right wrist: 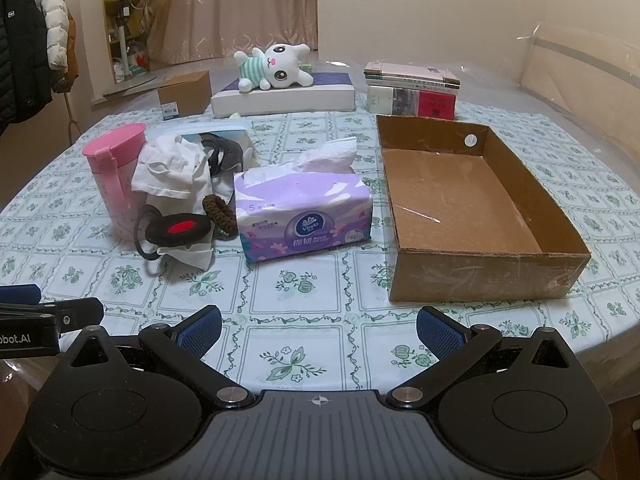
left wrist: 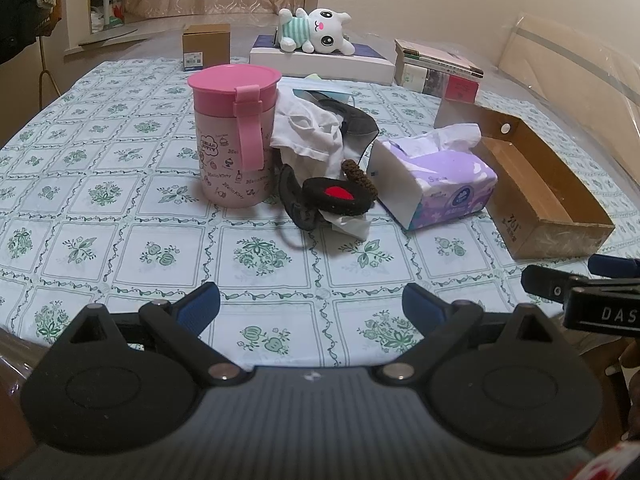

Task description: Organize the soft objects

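Observation:
A purple tissue pack (right wrist: pixel 304 216) (left wrist: pixel 436 184) sits mid-table beside a heap of soft things: a white cloth (right wrist: pixel 172 172) (left wrist: pixel 308 128), a black pad with a red patch (right wrist: pixel 178 228) (left wrist: pixel 338 196), a brown hair tie (right wrist: pixel 218 210) (left wrist: pixel 360 174) and dark bands. An empty cardboard box (right wrist: pixel 472 216) (left wrist: pixel 548 196) lies to the right. A white plush cat (right wrist: pixel 276 66) (left wrist: pixel 320 30) lies on a flat white box at the back. My left gripper (left wrist: pixel 310 304) and right gripper (right wrist: pixel 318 330) hover open over the near table edge, holding nothing.
A pink lidded cup (left wrist: pixel 234 136) (right wrist: pixel 112 164) stands left of the heap. A stack of books (right wrist: pixel 412 90) and a small carton (right wrist: pixel 186 94) sit at the back. The floral tablecloth (right wrist: pixel 304 280) covers the round table. Coats hang at far left.

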{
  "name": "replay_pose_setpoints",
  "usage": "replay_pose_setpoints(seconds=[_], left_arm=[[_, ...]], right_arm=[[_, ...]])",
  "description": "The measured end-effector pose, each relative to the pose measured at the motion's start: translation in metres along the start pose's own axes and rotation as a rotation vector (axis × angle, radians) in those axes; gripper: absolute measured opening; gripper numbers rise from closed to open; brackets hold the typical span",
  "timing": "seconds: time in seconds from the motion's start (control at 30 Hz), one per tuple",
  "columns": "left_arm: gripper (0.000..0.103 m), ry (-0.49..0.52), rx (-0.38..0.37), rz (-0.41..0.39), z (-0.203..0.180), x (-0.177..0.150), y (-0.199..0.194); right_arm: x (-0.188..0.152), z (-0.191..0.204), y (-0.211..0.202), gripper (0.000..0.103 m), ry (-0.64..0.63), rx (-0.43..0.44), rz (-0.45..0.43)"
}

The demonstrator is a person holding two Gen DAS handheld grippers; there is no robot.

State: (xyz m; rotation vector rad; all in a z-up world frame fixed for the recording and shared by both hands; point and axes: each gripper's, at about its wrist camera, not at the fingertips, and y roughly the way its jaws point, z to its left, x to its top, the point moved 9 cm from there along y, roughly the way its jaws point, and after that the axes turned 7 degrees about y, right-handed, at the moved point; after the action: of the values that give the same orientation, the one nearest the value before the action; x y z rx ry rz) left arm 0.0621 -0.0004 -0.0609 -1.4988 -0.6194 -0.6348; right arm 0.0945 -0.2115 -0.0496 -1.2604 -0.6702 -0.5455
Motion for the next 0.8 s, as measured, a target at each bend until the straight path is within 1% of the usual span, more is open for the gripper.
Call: replay_pose_setpoints(seconds=[0.8], left_arm=[[0.097,-0.009,-0.004,0.005,0.001,-0.0017,0.0018]], right_arm=[[-0.0002,-0.0007,0.0015,0.103,0.002,0.001,0.002]])
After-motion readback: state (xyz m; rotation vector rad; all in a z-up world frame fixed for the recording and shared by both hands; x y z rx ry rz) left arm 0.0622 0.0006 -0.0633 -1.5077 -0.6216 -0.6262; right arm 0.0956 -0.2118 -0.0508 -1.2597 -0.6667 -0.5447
